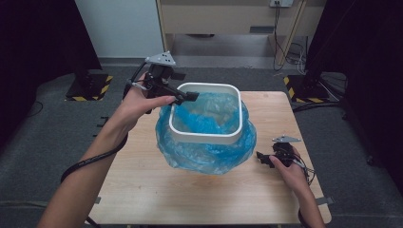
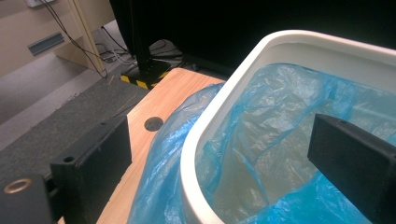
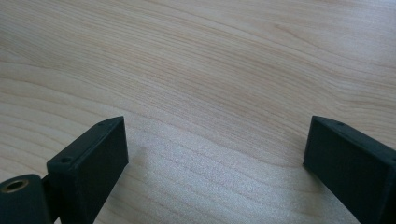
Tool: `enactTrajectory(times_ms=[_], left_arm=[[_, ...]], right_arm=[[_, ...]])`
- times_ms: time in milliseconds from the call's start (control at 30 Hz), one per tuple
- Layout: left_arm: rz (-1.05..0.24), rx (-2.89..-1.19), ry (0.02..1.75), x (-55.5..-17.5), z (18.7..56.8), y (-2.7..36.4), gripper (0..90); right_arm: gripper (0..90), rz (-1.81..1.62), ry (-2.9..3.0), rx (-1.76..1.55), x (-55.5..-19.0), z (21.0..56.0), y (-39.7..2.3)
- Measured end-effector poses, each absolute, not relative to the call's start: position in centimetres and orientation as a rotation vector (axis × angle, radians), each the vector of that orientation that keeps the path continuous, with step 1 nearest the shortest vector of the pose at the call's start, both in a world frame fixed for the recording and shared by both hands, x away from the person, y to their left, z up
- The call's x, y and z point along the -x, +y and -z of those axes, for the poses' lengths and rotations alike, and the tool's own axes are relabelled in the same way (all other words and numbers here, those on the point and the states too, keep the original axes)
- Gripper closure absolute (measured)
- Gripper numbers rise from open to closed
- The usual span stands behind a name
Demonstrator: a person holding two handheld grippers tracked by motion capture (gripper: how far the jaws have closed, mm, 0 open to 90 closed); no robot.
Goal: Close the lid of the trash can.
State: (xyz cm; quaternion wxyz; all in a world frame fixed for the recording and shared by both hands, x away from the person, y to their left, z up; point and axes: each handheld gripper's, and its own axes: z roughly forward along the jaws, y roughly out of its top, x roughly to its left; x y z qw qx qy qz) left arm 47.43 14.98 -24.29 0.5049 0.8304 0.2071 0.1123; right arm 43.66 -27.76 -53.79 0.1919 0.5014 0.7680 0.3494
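Note:
A white, rounded-square bin stands mid-table, lined with a blue plastic bag. The bag folds over the rim and bulges around the outside of the bin. My left gripper hovers at the bin's far left corner. In the left gripper view it is open and straddles the rim, with one jaw outside and one over the bag inside, neither pressing. My right gripper rests low at the table's right side. Its jaws are open above bare wood, with nothing between them.
The wooden table has bare room in front of and to the right of the bin. A small round hole is in the tabletop near its far edge. Black stand bases with striped tape sit on the floor beyond.

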Motion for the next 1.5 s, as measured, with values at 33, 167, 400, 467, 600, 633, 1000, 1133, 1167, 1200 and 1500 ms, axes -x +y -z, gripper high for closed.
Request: enactTrajectory(times_ms=[33,167,400,467,600,633,1000,1133,1167,1200,1500], left_arm=[[-0.266,-1.993,0.507,-47.4,24.3,15.1,5.2],[-0.258,-1.95,0.528,-47.4,24.4,15.4,4.7],[-0.265,-1.877,0.575,-47.1,24.3,16.1,4.7],[-0.265,-1.858,0.592,-47.0,24.3,16.4,4.7],[-0.288,-1.821,0.646,-46.8,24.6,16.8,4.7],[-0.292,-1.814,0.655,-46.7,24.6,17.0,4.7],[-0.37,-1.738,0.746,-46.3,25.1,18.2,4.5],[-0.374,-1.717,0.761,-46.3,25.1,18.8,4.5],[-0.375,-1.716,0.763,-46.4,25.1,19.0,4.5],[-0.377,-1.714,0.769,-46.4,25.1,19.1,4.5],[-0.413,-1.708,0.785,-46.3,24.8,19.9,4.2]], right_arm=[[6.3,-0.981,2.156,-1.408,-43.7,53.8,-27.8],[6.3,-0.985,2.156,-1.41,-43.7,53.8,-27.8],[6.3,-0.981,2.156,-1.408,-43.7,53.8,-27.8],[6.3,-0.98,2.156,-1.407,-43.7,53.8,-27.7],[6.3,-0.98,2.156,-1.407,-43.7,53.8,-27.8],[6.3,-0.98,2.156,-1.407,-43.7,53.8,-27.8],[6.3,-0.979,2.157,-1.409,-43.6,53.8,-27.7],[6.3,-0.98,2.156,-1.407,-43.7,53.8,-27.8],[6.3,-0.98,2.156,-1.406,-43.7,53.8,-27.7],[6.3,-0.98,2.156,-1.406,-43.7,53.8,-27.8],[6.3,-0.978,2.158,-1.406,-43.6,53.8,-27.7]])
